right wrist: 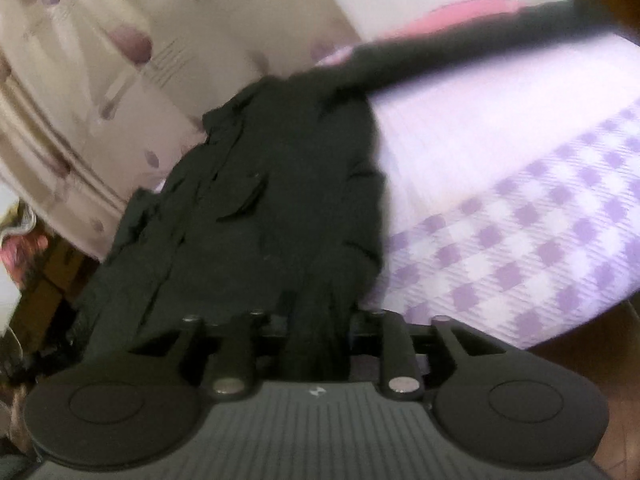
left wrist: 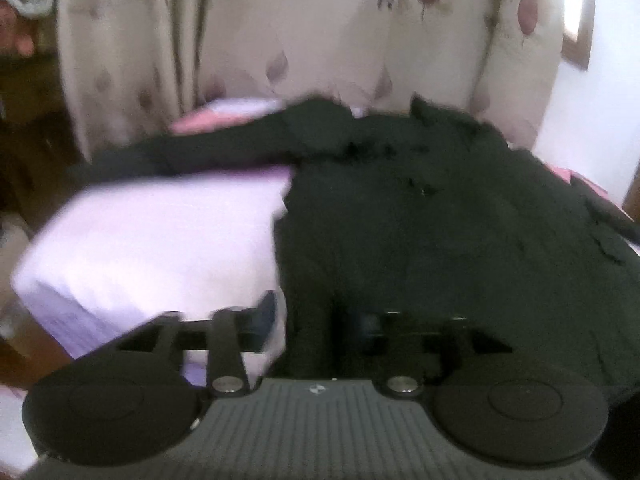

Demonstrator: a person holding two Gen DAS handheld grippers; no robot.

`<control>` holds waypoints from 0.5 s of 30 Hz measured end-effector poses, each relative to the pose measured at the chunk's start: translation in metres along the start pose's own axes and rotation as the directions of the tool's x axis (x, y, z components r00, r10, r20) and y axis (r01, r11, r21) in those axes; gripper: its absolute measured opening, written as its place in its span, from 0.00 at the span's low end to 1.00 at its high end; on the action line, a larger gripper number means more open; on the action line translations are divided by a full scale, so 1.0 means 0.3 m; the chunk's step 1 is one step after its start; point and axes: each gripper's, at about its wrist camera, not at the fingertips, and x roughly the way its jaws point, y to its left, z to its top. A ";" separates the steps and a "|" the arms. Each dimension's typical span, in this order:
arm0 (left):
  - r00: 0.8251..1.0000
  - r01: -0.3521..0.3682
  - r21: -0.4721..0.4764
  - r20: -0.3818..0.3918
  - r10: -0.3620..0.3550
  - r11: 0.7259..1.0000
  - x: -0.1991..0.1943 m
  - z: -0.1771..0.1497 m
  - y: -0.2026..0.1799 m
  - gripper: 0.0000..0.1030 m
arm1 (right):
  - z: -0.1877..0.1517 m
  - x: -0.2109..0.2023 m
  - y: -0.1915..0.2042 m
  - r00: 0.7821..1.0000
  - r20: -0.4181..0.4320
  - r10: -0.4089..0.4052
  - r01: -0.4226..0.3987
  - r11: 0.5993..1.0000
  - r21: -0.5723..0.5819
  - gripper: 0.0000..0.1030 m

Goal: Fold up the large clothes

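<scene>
Black garment [right wrist: 272, 200] bunches between the right tongs [right wrist: 312, 344], the left tongs [left wrist: 316, 320] part-open over its hem; hold uncertain, so fabric may slip off the bed [right wrist: 520, 184].

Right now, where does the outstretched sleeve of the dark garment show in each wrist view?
Left wrist view: the sleeve runs from the garment's shoulder out to the left edge, across the far side of the bed.
Right wrist view: the sleeve stretches from the shoulder toward the upper right corner.
Shared landmark: the pink cloth lying just beyond the sleeve.
</scene>
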 end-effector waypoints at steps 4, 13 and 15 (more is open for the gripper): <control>0.985 -0.052 0.002 0.164 0.051 0.999 -0.096 0.076 -0.028 0.97 | 0.073 -0.126 -0.013 0.986 0.166 0.011 -0.014 1.000 0.014 0.89; 0.963 0.040 -0.061 0.268 -0.022 0.997 0.098 0.269 -0.223 1.00 | 0.345 -0.139 -0.213 0.923 0.385 0.018 -0.146 0.941 0.304 0.90; 0.963 0.021 -0.076 0.269 0.000 0.997 0.182 0.287 -0.253 1.00 | 0.398 -0.108 -0.293 0.920 0.391 0.001 -0.156 0.918 0.365 0.90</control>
